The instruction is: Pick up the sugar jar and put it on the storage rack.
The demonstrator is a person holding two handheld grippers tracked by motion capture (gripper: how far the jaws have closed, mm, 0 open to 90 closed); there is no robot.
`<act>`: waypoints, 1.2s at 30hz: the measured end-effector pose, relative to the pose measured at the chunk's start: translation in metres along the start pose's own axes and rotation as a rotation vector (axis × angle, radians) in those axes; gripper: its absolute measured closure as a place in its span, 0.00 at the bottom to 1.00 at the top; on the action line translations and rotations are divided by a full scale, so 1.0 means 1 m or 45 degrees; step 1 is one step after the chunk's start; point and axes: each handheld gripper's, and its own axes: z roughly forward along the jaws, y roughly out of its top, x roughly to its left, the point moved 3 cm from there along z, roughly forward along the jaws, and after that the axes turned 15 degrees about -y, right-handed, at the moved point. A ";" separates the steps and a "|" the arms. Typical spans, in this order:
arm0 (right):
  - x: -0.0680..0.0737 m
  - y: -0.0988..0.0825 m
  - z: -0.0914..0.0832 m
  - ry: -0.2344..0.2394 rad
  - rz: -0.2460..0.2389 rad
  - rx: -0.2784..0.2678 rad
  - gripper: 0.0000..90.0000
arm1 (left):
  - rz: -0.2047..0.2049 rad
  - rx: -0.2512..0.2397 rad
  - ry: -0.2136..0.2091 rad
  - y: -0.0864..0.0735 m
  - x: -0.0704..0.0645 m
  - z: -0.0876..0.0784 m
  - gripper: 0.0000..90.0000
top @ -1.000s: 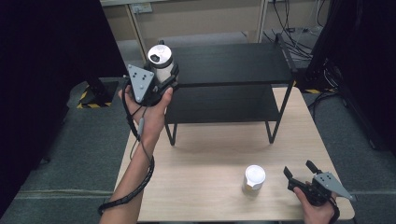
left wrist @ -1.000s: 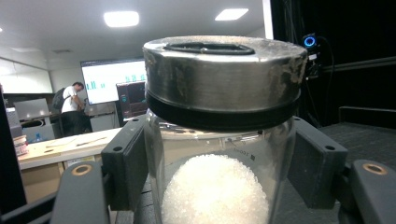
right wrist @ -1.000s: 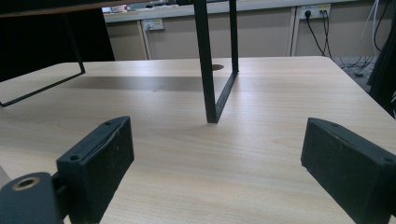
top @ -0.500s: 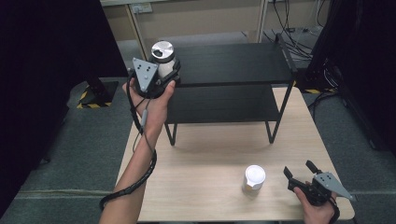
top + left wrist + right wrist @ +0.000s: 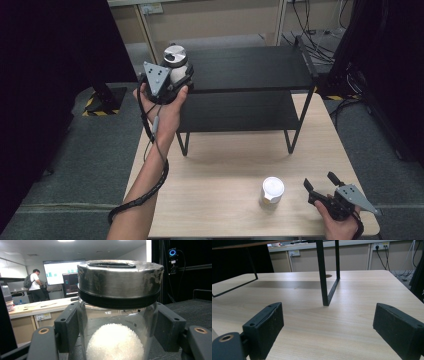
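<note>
Clamped tight in my left claw point(image 5: 176, 79) is a glass jar point(image 5: 117, 322). Both black jaws press flat on its smooth, clear sides. The jar is round, with a dull silver metal lid point(image 5: 119, 278) that looks scratched and has a black ring under it. Inside sits a heap of white grainy stuff point(image 5: 115, 342), a bit like sugar or salt.

From above, my left hand point(image 5: 162, 107) holds the claw up at the left end of the top shelf of a black metal rack point(image 5: 250, 67). The jar stands upright there, but I cannot tell if its bottom touches the shelf. A grey three-cornered plate point(image 5: 155, 77) sits on top of the claw, and its black cable point(image 5: 145, 192) curls down along my arm.

My right claw point(image 5: 325, 189) is wide open and holds nothing. Its jaws are thick, black and blocky. It rests low over the pale wooden table point(image 5: 225, 160), near the front right corner. Just beside it, to its left, stands a small white round tub point(image 5: 273, 191) with a white top.

A second ago my left claw and the jar were lower and more to the left, off the end of the shelf. Now they are higher and closer to the shelf. My right claw and the white tub have not moved.
</note>
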 end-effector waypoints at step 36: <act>0.000 0.000 0.000 0.002 -0.005 0.003 0.11 | -0.155 -0.002 -0.035 0.008 0.019 0.008 0.19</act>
